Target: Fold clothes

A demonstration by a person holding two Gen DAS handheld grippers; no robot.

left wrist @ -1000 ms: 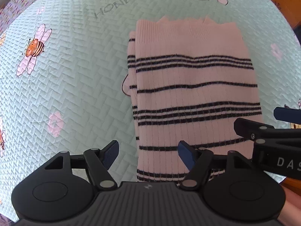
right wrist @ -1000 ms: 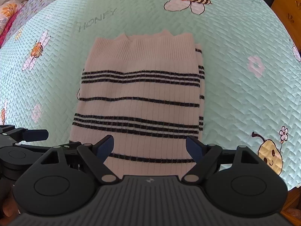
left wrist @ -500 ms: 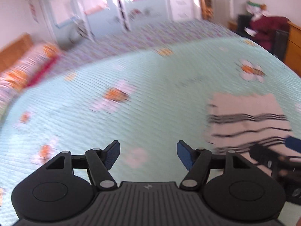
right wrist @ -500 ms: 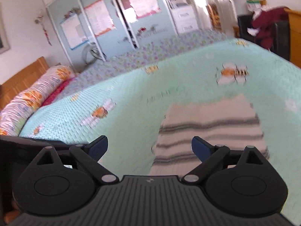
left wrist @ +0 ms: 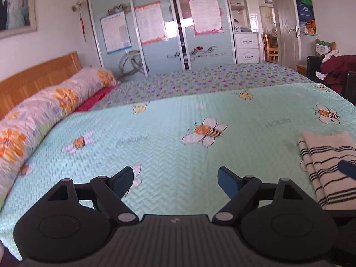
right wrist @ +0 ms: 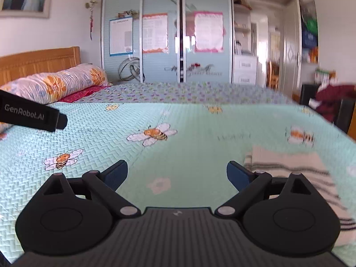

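Both my claws are spread wide, holding nothing: left gripper (left wrist: 175, 179), right gripper (right wrist: 177, 173). The folded striped sweater (left wrist: 329, 166) lies on the bee quilt (left wrist: 178, 146) at 3 o'clock.

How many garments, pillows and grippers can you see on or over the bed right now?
Folded striped garment: 1
Floral bolster pillow: 1
Grippers, both open: 2, left gripper and right gripper
Total: 4

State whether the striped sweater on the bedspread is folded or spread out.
Folded. The striped sweater lies as a compact rectangle with stacked layered edges on the bedspread.
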